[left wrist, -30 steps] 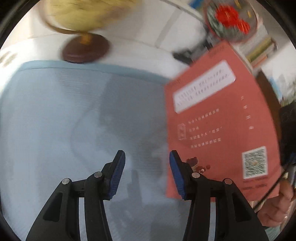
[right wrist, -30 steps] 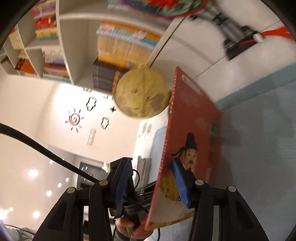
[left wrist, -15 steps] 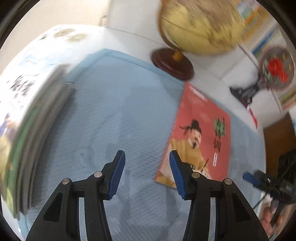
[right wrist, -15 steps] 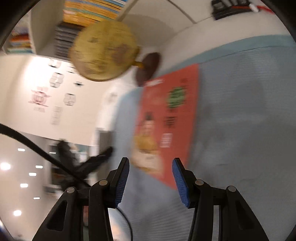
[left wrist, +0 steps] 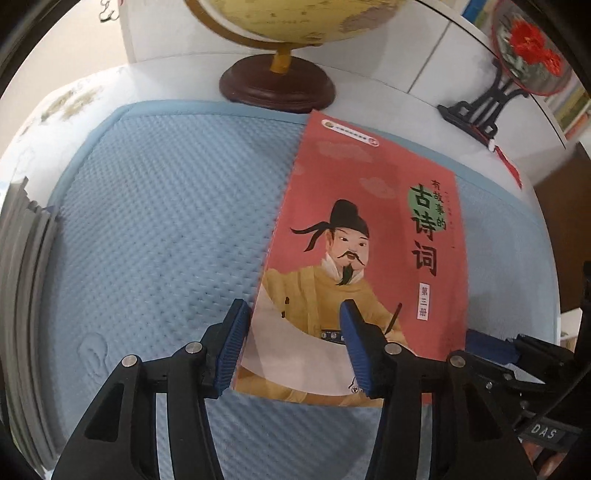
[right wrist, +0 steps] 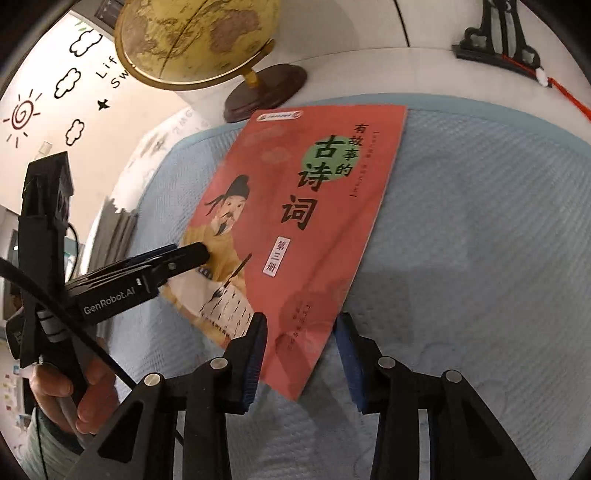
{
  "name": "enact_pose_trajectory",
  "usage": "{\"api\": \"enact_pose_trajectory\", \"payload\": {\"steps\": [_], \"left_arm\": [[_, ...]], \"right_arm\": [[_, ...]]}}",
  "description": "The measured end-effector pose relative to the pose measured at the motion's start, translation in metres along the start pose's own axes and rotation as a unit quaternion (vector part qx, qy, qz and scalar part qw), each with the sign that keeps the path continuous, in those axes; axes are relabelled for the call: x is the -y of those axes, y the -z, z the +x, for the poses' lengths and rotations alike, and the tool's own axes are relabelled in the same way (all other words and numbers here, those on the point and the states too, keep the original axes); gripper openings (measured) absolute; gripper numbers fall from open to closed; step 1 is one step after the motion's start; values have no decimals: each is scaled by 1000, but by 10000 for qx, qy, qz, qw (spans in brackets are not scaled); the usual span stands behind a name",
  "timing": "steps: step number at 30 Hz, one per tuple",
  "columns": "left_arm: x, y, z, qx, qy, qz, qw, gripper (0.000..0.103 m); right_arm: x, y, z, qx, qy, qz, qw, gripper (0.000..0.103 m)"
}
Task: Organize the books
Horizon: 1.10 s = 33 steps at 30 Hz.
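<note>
Books are the matter here, and one red book [left wrist: 369,236] [right wrist: 303,221] lies flat, cover up, on the blue textured mat [left wrist: 155,229] [right wrist: 480,240]. This mat is the largest thing and covers most of the white surface [left wrist: 388,99] [right wrist: 369,70]. The cover shows a man in a yellow robe and black Chinese letters.

A stack of books [left wrist: 26,295] [right wrist: 118,225] stands at the far left of the left tongs, at the mat's left edge; it is blurred, so its titles cannot be read.

Beyond both tongs, behind the far edge of the mat, a yellow globe [left wrist: 295,22] [right wrist: 195,37] rests on a dark round base, close to the far corner of the red book. To the right of it is a black ornament stand [left wrist: 480,107] [right wrist: 495,40] which carries a round piece with red flowers, and a red tassel hangs from it.

The left tongs [left wrist: 291,343] [right wrist: 192,254] are apart and hover over the near left part of the red book; whether they touch the cover, I cannot tell. In the right wrist view a hand [right wrist: 70,395] holds their handle.

The right tongs [right wrist: 299,354] are also apart, with nothing between them clamped; the near right corner of the red book lies just under the gap.
</note>
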<state>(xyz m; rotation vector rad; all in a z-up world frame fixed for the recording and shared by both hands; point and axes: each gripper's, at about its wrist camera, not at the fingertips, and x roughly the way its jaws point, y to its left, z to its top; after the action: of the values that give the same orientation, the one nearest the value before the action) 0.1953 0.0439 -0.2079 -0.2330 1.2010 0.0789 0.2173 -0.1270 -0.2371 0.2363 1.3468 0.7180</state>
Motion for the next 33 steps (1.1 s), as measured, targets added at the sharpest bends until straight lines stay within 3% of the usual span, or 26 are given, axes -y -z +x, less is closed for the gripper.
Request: {"api": "enact_pose_trajectory", "payload": {"steps": [5,9,14,18,20,25,28,30,33], "left_arm": [[-15,11,-24,163,874,-256,9957,47],[-26,13,-49,448,1713,-584,9825,47],[-27,10,-56,655,2211,-794,9698,47],[-23,5,-44,580,2731,-957,9555,47],[-23,3,-33,496,2764,-1086,9536,47],[-12,0,-9,256,2131,-1040,9711,15],[-3,-3,4,201,1908,-1049,9758,13],[0,-5,8,160,1988,-1168,9729,13],[1,-8,3,120,2591,-1402,9555,12]], "right_arm": [[18,6,-9,57,-130,215,9997,39],[31,3,-10,59,-492,546,9973,39],[34,4,-13,33,-509,508,9974,39],[33,3,-10,22,-586,565,9967,39],[36,3,-9,3,-697,645,9955,39],[45,2,-10,-44,-881,768,9931,38],[45,4,-12,-50,-854,730,9937,39],[45,4,-13,-65,-882,781,9930,39],[55,5,-13,-188,-1191,1145,9861,42]]}}
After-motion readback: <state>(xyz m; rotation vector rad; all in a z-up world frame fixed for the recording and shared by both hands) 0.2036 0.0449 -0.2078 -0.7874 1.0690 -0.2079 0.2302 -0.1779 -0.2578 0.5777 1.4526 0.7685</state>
